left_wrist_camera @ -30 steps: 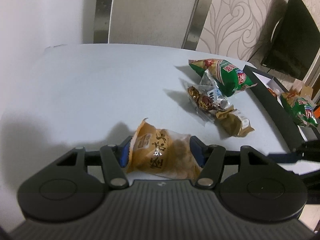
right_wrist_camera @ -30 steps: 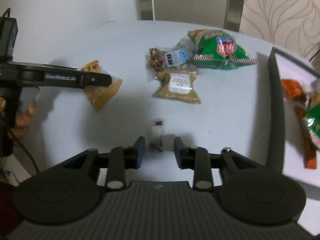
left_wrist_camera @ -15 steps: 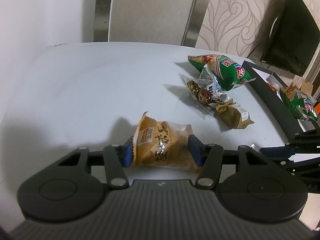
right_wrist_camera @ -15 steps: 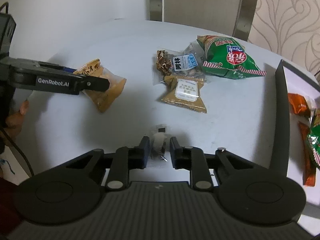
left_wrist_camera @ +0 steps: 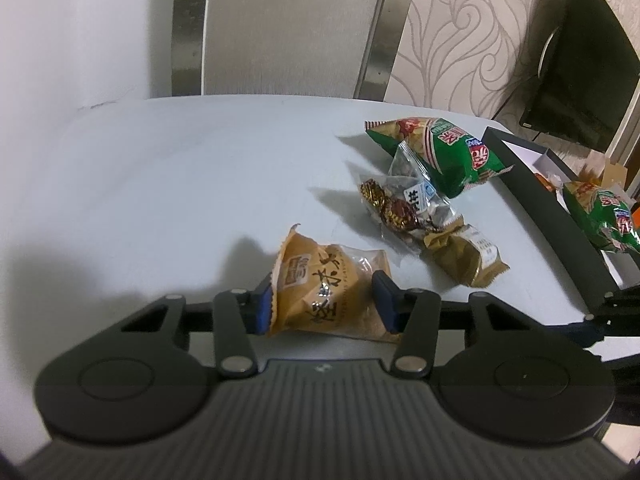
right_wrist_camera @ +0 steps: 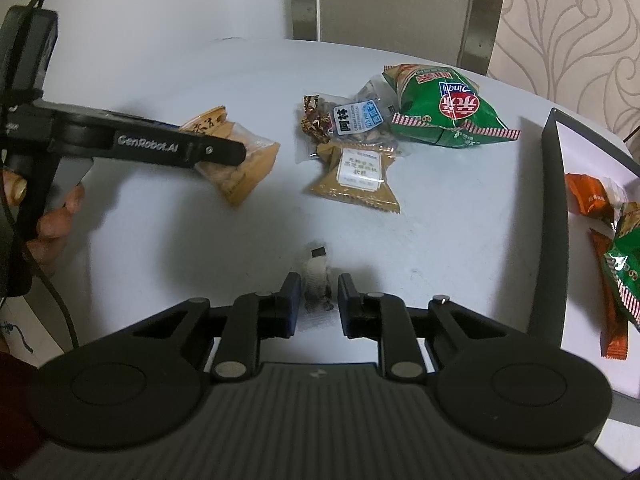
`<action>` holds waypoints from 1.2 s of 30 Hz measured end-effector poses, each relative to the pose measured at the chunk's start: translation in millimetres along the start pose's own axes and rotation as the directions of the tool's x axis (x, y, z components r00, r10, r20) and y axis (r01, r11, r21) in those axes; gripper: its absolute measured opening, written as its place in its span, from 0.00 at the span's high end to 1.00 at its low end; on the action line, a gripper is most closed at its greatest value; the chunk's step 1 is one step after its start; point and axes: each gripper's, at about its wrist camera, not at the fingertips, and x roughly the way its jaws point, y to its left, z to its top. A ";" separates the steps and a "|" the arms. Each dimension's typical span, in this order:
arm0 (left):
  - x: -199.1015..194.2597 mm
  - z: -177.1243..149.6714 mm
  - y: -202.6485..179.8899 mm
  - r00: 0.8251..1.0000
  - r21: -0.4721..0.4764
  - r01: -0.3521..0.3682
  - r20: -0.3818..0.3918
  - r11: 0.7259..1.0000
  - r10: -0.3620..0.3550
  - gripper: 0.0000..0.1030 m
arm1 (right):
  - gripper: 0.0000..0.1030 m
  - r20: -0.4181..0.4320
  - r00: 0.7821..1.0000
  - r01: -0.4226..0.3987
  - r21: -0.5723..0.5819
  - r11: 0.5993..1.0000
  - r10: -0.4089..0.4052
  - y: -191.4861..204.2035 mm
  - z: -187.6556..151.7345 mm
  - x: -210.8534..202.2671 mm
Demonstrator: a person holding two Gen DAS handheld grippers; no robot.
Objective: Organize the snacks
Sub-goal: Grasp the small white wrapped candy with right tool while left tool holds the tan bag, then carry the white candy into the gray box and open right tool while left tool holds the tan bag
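Observation:
My left gripper (left_wrist_camera: 323, 304) is shut on a tan snack packet (left_wrist_camera: 328, 292) and holds it just above the white table (left_wrist_camera: 160, 184); it also shows in the right wrist view (right_wrist_camera: 236, 160). My right gripper (right_wrist_camera: 319, 300) has its jaws close around a small clear wrapped snack (right_wrist_camera: 316, 276) lying on the table, with small gaps either side. A green chip bag (right_wrist_camera: 444, 108), a clear packet of candies (right_wrist_camera: 352, 120) and a brown packet (right_wrist_camera: 358, 176) lie together at the table's middle.
A black-rimmed box (right_wrist_camera: 550, 216) stands at the right, holding orange packets (right_wrist_camera: 592, 200) and a green bag (right_wrist_camera: 628, 268). A chair back (left_wrist_camera: 288, 28) stands behind the table. A dark screen (left_wrist_camera: 580, 64) is at the far right.
The right gripper's jaws narrowed around the small wrapped snack. The left gripper kept its hold on the tan packet and shifted slightly.

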 end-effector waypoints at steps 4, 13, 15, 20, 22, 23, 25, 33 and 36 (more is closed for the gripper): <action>4.7 7.9 -0.3 1.000 0.018 -0.030 0.004 0.999 0.030 0.50 | 0.78 0.005 1.000 -0.004 0.023 1.000 0.004 -4.2 0.3 -2.0; 16.9 27.0 2.7 0.994 0.047 -0.107 0.018 0.993 0.106 0.52 | 0.78 -0.002 1.000 -0.026 0.107 0.994 0.026 -16.2 -6.3 -6.3; 19.1 29.2 1.8 0.993 0.051 -0.118 0.021 0.992 0.117 0.52 | 0.78 -0.003 1.000 -0.020 0.111 0.994 0.020 -16.9 -8.6 -7.8; 24.6 32.6 -0.2 0.991 0.056 -0.136 0.024 0.989 0.135 0.52 | 0.78 -0.008 1.000 -0.009 0.117 0.993 0.010 -20.7 -13.7 -12.4; 25.1 32.6 1.0 0.989 0.052 -0.145 0.024 0.988 0.144 0.52 | 0.78 -0.014 1.000 -0.014 0.135 0.991 0.016 -24.0 -15.6 -14.8; 25.4 32.5 1.8 0.989 0.049 -0.149 0.022 0.988 0.149 0.52 | 0.78 -0.016 1.000 -0.018 0.147 0.989 0.021 -25.8 -16.4 -16.0; 25.0 33.4 2.6 0.988 0.046 -0.157 0.018 0.987 0.156 0.52 | 0.78 -0.020 0.999 -0.040 0.188 0.981 0.045 -31.6 -18.5 -17.9; 17.1 41.5 -1.7 0.983 0.055 -0.186 0.022 0.981 0.185 0.54 | 0.78 0.031 0.988 -0.154 0.353 0.923 0.153 -53.8 -26.8 -37.7; 11.5 45.4 -1.7 0.982 0.042 -0.187 0.036 0.981 0.185 0.56 | 0.78 0.068 0.982 -0.189 0.392 0.900 0.177 -60.5 -28.6 -47.9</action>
